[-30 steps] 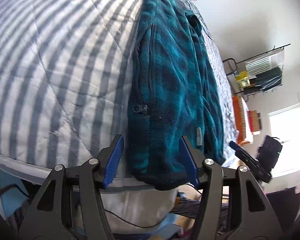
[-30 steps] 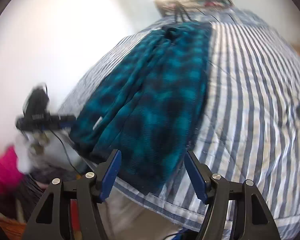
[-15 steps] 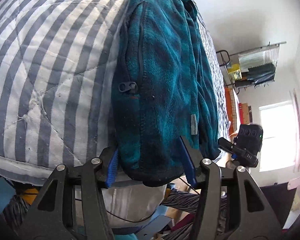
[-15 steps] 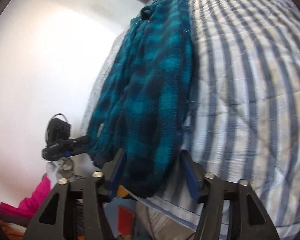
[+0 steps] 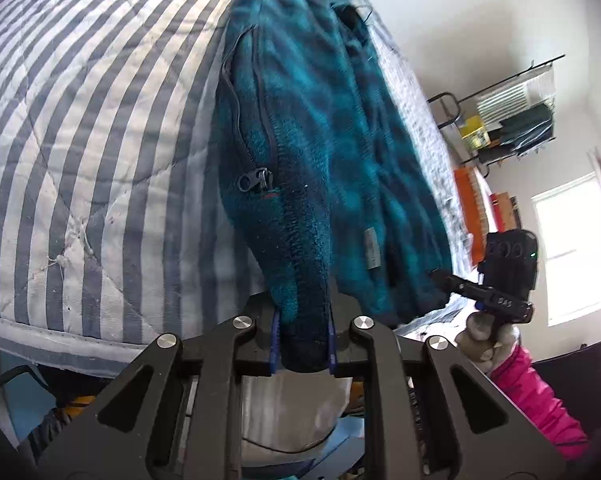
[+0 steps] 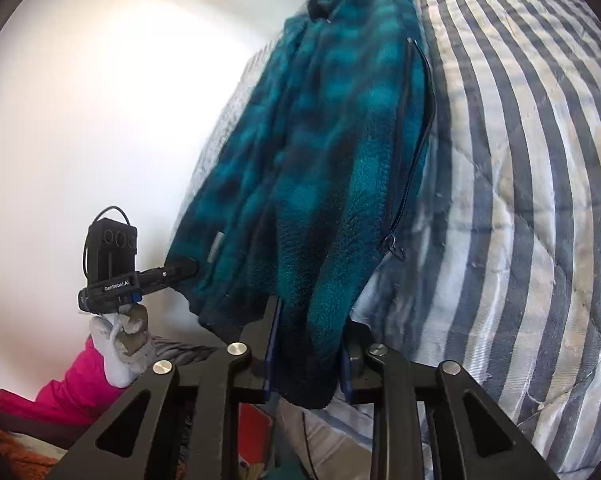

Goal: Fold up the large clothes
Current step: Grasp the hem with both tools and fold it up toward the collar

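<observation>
A teal plaid fleece jacket (image 5: 320,140) lies folded lengthwise on a blue-and-white striped quilt (image 5: 100,120), its dark hem at the bed's near edge. My left gripper (image 5: 303,336) has its jaws closing, and the blue pads pinch a bunched part of the hem below the zipper pull (image 5: 256,179). In the right wrist view my right gripper (image 6: 306,360) is likewise closing, with the jacket (image 6: 320,140) hem pressed between its pads. Each view shows the other gripper at the hem's far corner: right gripper (image 5: 438,274), left gripper (image 6: 190,267).
A gloved hand with a pink sleeve (image 5: 536,396) holds the other gripper. A metal rack (image 5: 512,120), orange items (image 5: 466,200) and a bright window (image 5: 572,248) stand beyond the bed. A white wall (image 6: 100,100) lies to the left. Clutter sits below the quilt (image 6: 520,160) edge.
Both grippers' jaws have closed from wide apart onto the jacket's hem, which now bunches between the pads. The right gripper has come down and in toward the bed edge.
</observation>
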